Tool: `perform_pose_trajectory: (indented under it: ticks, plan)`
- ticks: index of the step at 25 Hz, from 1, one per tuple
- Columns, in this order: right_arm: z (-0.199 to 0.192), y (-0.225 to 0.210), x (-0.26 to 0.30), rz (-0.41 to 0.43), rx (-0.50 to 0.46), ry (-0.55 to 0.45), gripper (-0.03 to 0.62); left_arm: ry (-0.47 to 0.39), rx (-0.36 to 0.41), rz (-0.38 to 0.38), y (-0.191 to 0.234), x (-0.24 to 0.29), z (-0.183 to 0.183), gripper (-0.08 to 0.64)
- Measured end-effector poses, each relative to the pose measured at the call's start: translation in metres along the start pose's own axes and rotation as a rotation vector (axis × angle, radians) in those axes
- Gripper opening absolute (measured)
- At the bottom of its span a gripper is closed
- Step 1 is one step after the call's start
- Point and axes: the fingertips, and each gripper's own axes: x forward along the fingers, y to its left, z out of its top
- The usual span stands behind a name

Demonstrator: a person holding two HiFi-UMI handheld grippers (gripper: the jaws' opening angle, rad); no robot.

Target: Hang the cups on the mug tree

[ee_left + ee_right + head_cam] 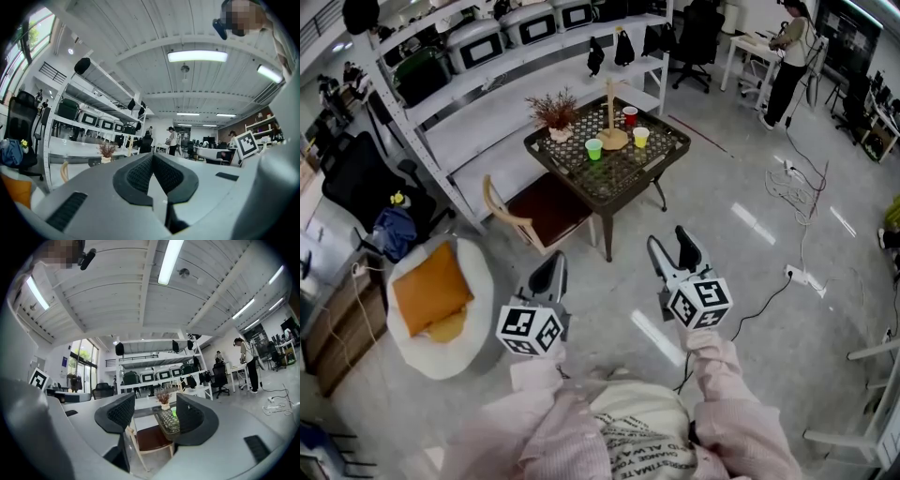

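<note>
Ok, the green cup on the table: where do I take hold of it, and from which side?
Take the green cup across its wall just under the rim, coming from the near side. It seems to stand upright, mouth up, apart from the plant and mug tree behind it, so that side is free. Any handle is too small to make out.
</note>
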Motion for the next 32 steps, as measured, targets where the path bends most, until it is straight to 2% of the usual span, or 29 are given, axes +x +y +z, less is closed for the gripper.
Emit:
perform_pose_trajectory:
  ticks: [9,16,32]
  plan:
    - [-0.010,-0.013,0.000,0.009,0.026,0.018,0.244,0.019,-0.016,0.025,-0.005,0.001,-0.012,-0.002]
    - [-0.021,-0.028,0.025,0.019,0.047,0.036,0.244,0.040,-0.028,0.024,0.007,0.027,-0.023,-0.002]
    - [-0.045,-0.095,0.153,-0.029,0.066,0.090,0.242,0.100,-0.074,-0.020,0.080,0.170,-0.036,-0.002]
